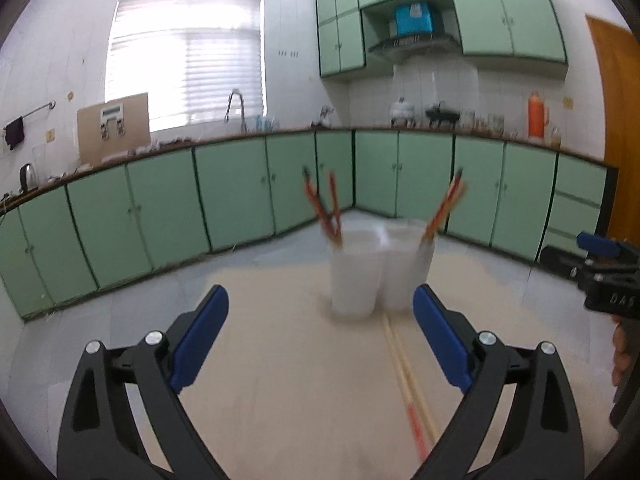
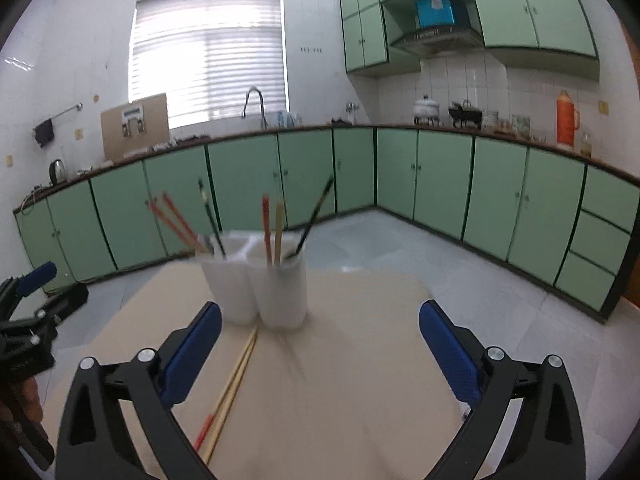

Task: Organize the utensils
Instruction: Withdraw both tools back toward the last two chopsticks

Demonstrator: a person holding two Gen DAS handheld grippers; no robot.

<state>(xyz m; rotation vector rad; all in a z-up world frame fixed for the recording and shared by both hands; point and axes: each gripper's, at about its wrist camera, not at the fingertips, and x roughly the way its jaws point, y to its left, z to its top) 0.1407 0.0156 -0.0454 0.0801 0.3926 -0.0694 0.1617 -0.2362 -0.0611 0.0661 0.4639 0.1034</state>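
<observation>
Left gripper (image 1: 321, 335): blue-padded fingers spread wide, nothing between them, hovering above the table.

Right gripper (image 2: 320, 344): fingers likewise spread wide and empty, above the same table. It also shows at the right edge of the left wrist view, and the left gripper at the left edge of the right wrist view.

Loose chopsticks (image 2: 234, 384): one pair, pale wood with a red end, lying flat on the table side by side. In the right wrist view they run from the foot of the holder back toward the left finger of the right gripper. In the left wrist view the pair (image 1: 408, 384) lies between the fingers, closer to the right one. Neither gripper touches them.

Utensil holder (image 2: 260, 284): white, translucent, with several compartments, upright on the table ahead of both grippers, just beyond the far tip of the loose pair. It holds red-orange chopsticks (image 2: 176, 224) leaning left, dark thin chopsticks (image 2: 316, 212) leaning right, and an upright red and a pale stick (image 2: 273, 228) near the middle. In the left wrist view the holder (image 1: 376, 268) is blurred, with red-orange sticks leaning to either side.

Table (image 2: 360, 360): light beige, matte top.

Room: kitchen with green base cabinets (image 2: 440, 176) along two walls, green wall cabinets (image 2: 540, 8), a range hood (image 2: 436, 36), a window with blinds (image 2: 208, 56), a faucet (image 2: 256, 104), an orange thermos (image 2: 566, 120) and a kettle (image 2: 57, 170) on the counter.
</observation>
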